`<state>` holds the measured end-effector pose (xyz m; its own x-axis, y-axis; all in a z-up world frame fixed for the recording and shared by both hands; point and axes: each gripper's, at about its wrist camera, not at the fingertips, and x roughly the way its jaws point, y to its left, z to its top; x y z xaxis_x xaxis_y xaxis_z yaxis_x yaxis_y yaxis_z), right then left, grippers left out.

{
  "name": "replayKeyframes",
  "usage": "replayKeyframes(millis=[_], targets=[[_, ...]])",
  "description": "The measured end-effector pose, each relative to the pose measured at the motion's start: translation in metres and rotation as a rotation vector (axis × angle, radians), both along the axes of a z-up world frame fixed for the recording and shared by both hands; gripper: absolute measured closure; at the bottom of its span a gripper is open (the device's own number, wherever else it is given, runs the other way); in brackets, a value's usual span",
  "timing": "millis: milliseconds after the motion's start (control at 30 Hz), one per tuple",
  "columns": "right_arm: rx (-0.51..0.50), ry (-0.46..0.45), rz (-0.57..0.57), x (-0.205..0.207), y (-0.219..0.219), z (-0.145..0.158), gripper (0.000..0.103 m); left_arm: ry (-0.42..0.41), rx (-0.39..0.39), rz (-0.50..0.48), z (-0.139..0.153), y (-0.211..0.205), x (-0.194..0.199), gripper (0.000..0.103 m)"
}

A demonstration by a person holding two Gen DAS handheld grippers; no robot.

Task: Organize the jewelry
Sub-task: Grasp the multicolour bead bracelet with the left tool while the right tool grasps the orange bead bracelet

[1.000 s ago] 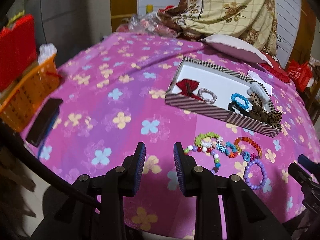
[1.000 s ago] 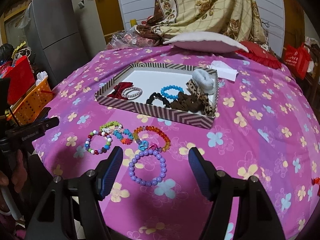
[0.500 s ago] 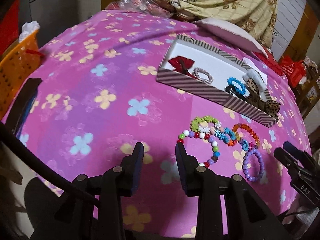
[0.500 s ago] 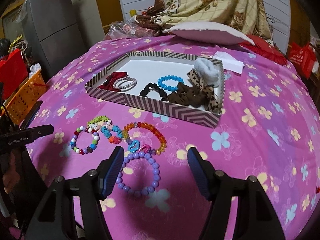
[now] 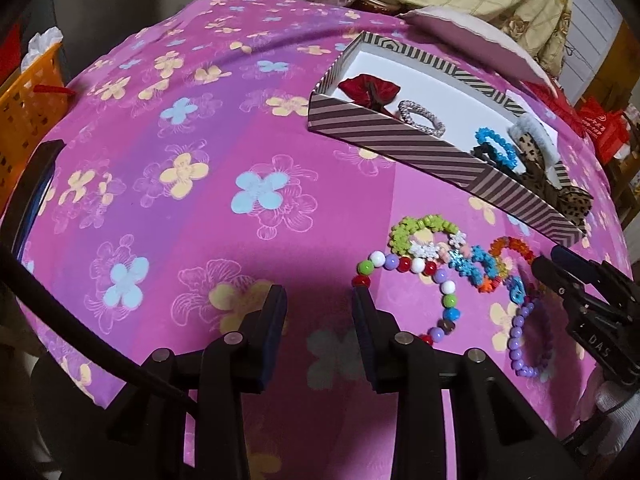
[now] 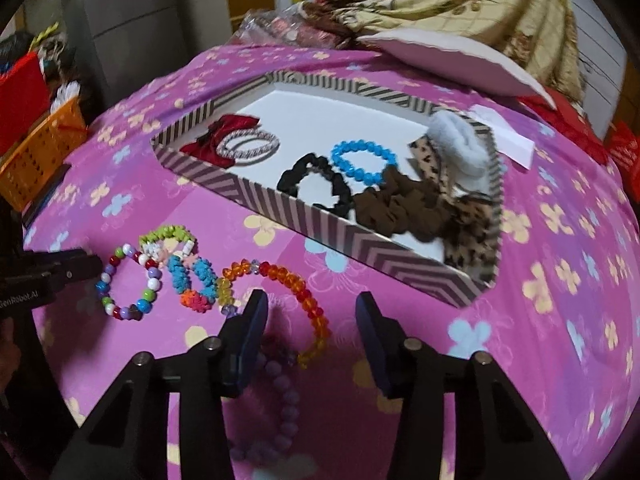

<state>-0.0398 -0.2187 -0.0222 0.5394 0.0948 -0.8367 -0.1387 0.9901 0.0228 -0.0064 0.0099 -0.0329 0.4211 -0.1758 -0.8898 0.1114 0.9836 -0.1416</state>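
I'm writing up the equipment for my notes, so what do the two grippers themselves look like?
Both are black plastic with two flat fingers lined with dark blue pads and round silver screws. The left gripper has a black cable beside it; the right gripper shows white letters "DAS" in the left view, above a white glove.

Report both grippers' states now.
Left gripper: open, holding nothing.
Right gripper: open, empty, over the purple beaded bracelet.
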Motion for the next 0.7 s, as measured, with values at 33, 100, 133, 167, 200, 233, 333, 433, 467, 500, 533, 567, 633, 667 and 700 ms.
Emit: replayKeyframes(millis=[33,100,133,167,200,233,333,433,467,500,533,567,633,667,700], targets=[[-0.013,0.006,0.018,0.002,0.002,-0.002,0.059,0.004,0.000,0.001,-0.001,-0.001,0.001,0.073],[-0.052,0.024,0.059,0.007,0.008,-0.008,0.063,-0.001,0.007,0.002,-0.002,-0.004,0.002,0.071],[-0.062,0.026,0.076,0.009,0.010,-0.010,0.067,-0.004,0.014,0.001,-0.002,-0.005,0.003,0.070],[-0.064,0.018,0.097,0.011,0.012,-0.010,0.070,-0.008,0.023,-0.001,-0.002,-0.007,0.003,0.069],[-0.064,0.015,0.113,0.012,0.013,-0.010,0.076,-0.014,0.038,-0.002,-0.003,-0.010,0.004,0.069],[-0.067,0.014,0.127,0.014,0.015,-0.011,0.082,-0.016,0.051,-0.002,-0.003,-0.012,0.004,0.069],[-0.068,0.016,0.151,0.015,0.020,-0.012,0.092,-0.016,0.087,-0.021,-0.004,-0.020,0.007,0.069],[-0.047,0.026,0.150,0.014,0.019,-0.009,0.093,-0.034,0.086,-0.053,-0.004,-0.023,0.006,0.092],[-0.042,0.023,0.143,0.013,0.017,-0.008,0.093,-0.029,0.075,-0.065,-0.004,-0.023,0.006,0.098],[-0.032,0.019,0.135,0.011,0.015,-0.005,0.093,-0.020,0.054,-0.075,-0.003,-0.021,0.007,0.101],[-0.018,0.012,0.128,0.010,0.013,-0.002,0.093,-0.009,0.033,-0.082,-0.003,-0.020,0.008,0.103],[-0.004,0.004,0.120,0.008,0.011,0.002,0.093,0.001,0.014,-0.086,-0.002,-0.018,0.008,0.103],[0.009,-0.013,0.116,0.004,0.009,0.013,0.093,-0.008,-0.005,-0.093,0.003,-0.015,0.006,0.103],[0.009,-0.026,0.117,0.002,0.009,0.019,0.093,-0.018,-0.009,-0.098,0.007,-0.015,0.004,0.103],[0.007,-0.038,0.120,0.000,0.009,0.026,0.093,-0.029,-0.017,-0.106,0.011,-0.014,0.003,0.103]])
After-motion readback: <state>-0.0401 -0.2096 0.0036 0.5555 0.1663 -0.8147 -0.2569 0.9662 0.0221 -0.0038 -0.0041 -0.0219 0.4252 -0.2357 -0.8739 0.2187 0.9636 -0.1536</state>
